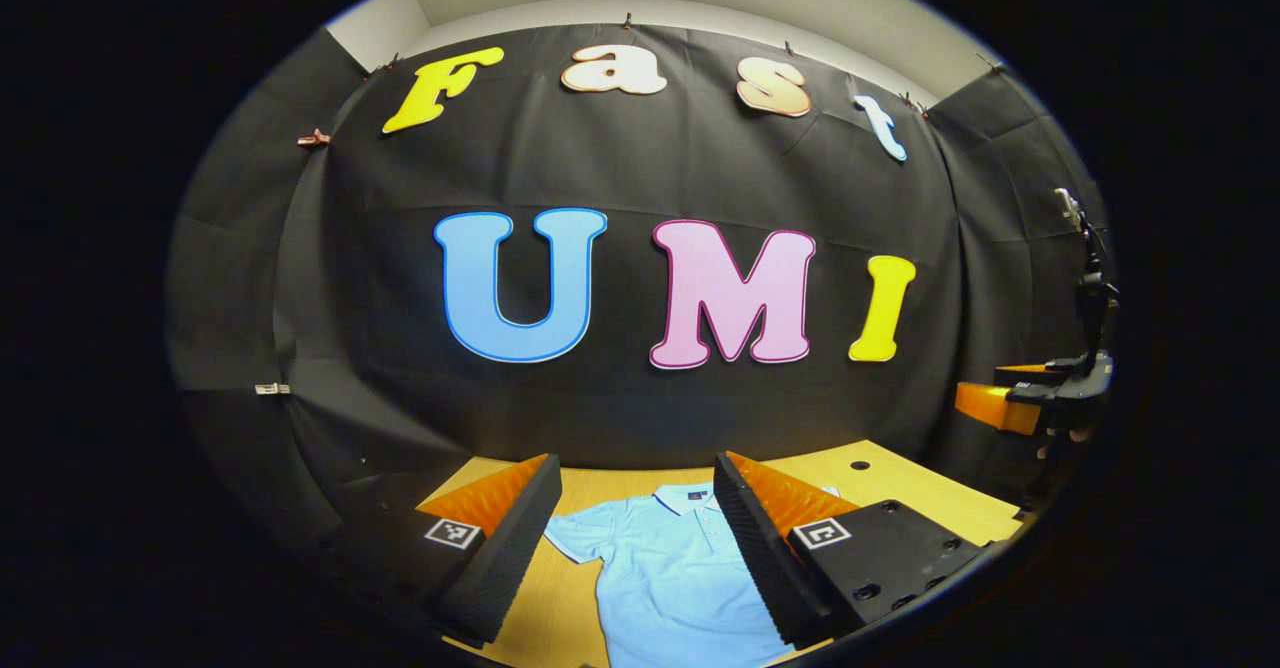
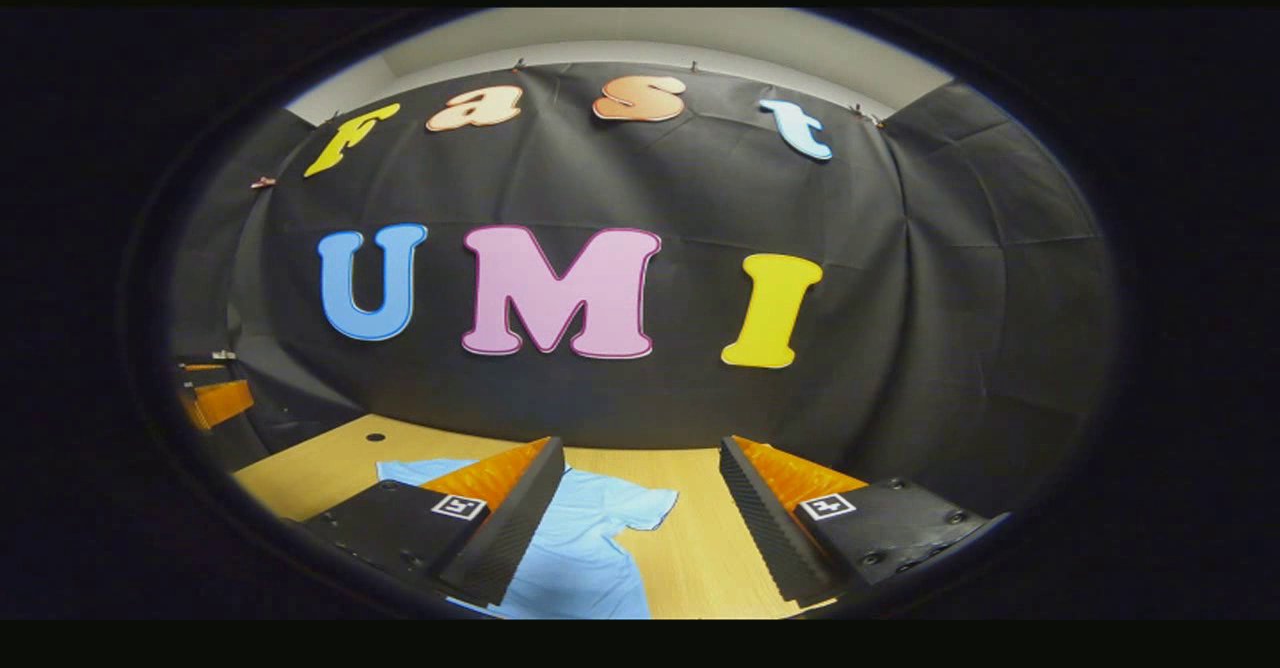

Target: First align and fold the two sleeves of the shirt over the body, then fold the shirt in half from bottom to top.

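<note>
A: In the left gripper view, the left gripper [image 1: 635, 538] hangs wide open, holding nothing, above the shirt [image 1: 670, 578], which lies flat on the bench [image 1: 900, 478], collar toward the far edge.

B: In the right gripper view, the right gripper [image 2: 640, 528] also gapes, empty, over a sleeve [image 2: 625, 503]. I'd pinch each sleeve at its cuff and keep both level while folding inward.

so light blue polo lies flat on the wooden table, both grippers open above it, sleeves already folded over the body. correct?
Not quite: the sleeves are not folded yet. The left gripper view shows one sleeve of the polo spread out to the side, and the right gripper view shows the other sleeve likewise. The rest holds: the polo lies flat on the wooden table, with the left gripper and right gripper open above it.
</note>
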A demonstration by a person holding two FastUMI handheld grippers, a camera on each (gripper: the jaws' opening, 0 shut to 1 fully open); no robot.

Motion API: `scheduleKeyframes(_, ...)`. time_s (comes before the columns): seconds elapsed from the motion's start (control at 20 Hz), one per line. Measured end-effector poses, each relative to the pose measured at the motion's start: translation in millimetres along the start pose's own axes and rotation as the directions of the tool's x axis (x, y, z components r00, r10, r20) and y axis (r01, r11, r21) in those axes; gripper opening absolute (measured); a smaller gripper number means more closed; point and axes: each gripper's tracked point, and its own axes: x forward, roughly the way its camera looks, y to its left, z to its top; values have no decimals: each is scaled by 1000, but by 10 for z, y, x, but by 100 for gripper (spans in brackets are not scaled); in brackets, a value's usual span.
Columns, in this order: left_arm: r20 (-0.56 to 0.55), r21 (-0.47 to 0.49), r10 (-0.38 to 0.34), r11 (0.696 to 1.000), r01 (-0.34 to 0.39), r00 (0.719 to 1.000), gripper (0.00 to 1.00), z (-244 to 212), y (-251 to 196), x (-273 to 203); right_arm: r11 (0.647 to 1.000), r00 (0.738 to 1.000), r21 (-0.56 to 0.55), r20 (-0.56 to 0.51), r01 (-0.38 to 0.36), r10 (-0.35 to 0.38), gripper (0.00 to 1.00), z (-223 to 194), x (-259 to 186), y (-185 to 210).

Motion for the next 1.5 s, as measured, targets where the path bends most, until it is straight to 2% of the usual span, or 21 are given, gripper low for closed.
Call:
scheduleKeyframes(0.2, -26, 5, 3, 1000, -3, 1000, 98, -84, -18, 95, 1000, 998, -13, -59, -26, 25, 97, -198, 277, -16)
scheduleKeyframes(0.35, -53, 8, 18, 1000, -17, 998, 98, -179, 2, 180, 998, 985, 3, -161, -61, 61, 97, -494, 671, -26)
scheduleKeyframes(0.5, -85, 21, 48, 999, -47, 995, 97, -251, 54, 279, 998, 972, 7, -227, -61, 61, 96, -760, 1199, -134)
scheduleKeyframes(0.8, -127, -21, 77, 997, -80, 989, 98, -474, 41, 727, 998, 922, 39, -384, -44, 56, 97, -1530, 2123, -304)
scheduleKeyframes(1.0, -156, 8, 105, 994, -105, 982, 98, -602, 77, 893, 996, 868, 62, -490, -60, 83, 98, -2138, 2620, -304)
scheduleKeyframes(1.1, -178, 16, 118, 993, -117, 977, 98, -709, 110, 928, 994, 820, 96, -565, -53, 98, 97, -2467, 2808, -309)
scheduleKeyframes(1.25, -215, 7, 142, 990, -144, 966, 98, -908, 149, 978, 992, 773, 123, -629, -6, 83, 96, -2928, 3074, -416)
scheduleKeyframes(1.4, -248, -5, 162, 986, -168, 955, 98, -1071, 141, 1034, 988, 711, 153, -696, 11, 100, 98, -3326, 3122, -414)
scheduleKeyframes(1.5, -252, -7, 166, 985, -174, 953, 98, -1098, 110, 1054, 991, 702, 136, -707, 18, 85, 98, -3477, 3171, -452)
